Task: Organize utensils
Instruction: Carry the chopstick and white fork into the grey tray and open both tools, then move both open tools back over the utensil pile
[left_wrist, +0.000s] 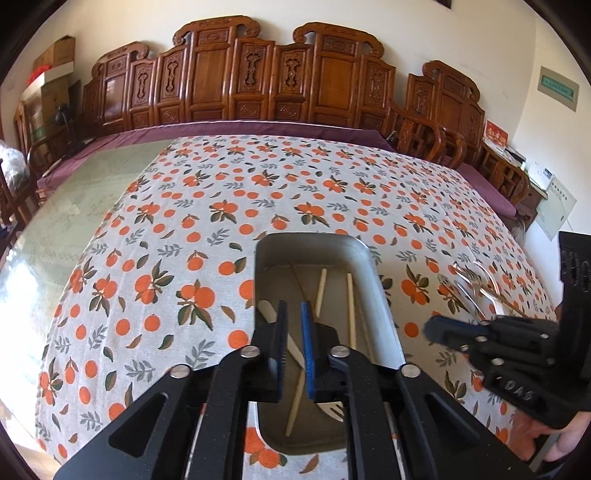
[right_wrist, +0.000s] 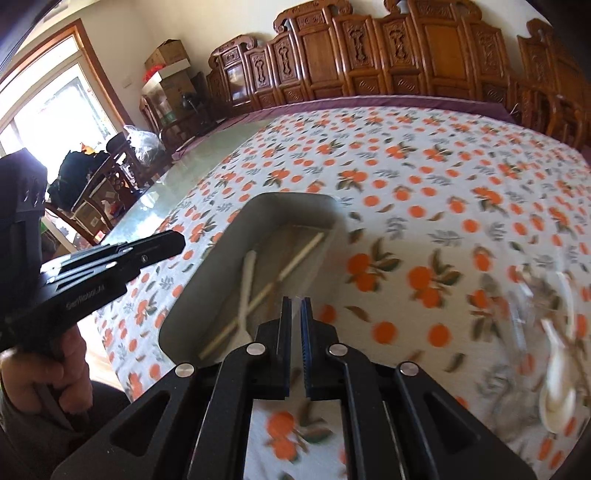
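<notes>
A metal tray (left_wrist: 371, 260) lies on the orange-print cloth and holds chopsticks (left_wrist: 351, 306), a white spoon (left_wrist: 271, 314) and a slotted metal piece (left_wrist: 332, 410). My left gripper (left_wrist: 293, 308) hovers over the tray's near half, its jaws a narrow gap apart with nothing between them. To the right of the tray my right gripper (left_wrist: 428, 328) is shut and empty, close to a pile of metal forks (left_wrist: 469, 284). In the right wrist view, my right gripper (right_wrist: 295, 301) sits by the tray (right_wrist: 207, 266), with a blurred white spoon (right_wrist: 557, 369) at the right. My left gripper (right_wrist: 181, 240) is at the left.
The cloth (left_wrist: 184, 229) covers most of a glass-topped table (left_wrist: 74, 206). Carved wooden benches and chairs (left_wrist: 258, 85) line the far side. Cardboard boxes (right_wrist: 166, 59) stand in the corner by a window. A person's hand (right_wrist: 33, 373) holds the left gripper's handle.
</notes>
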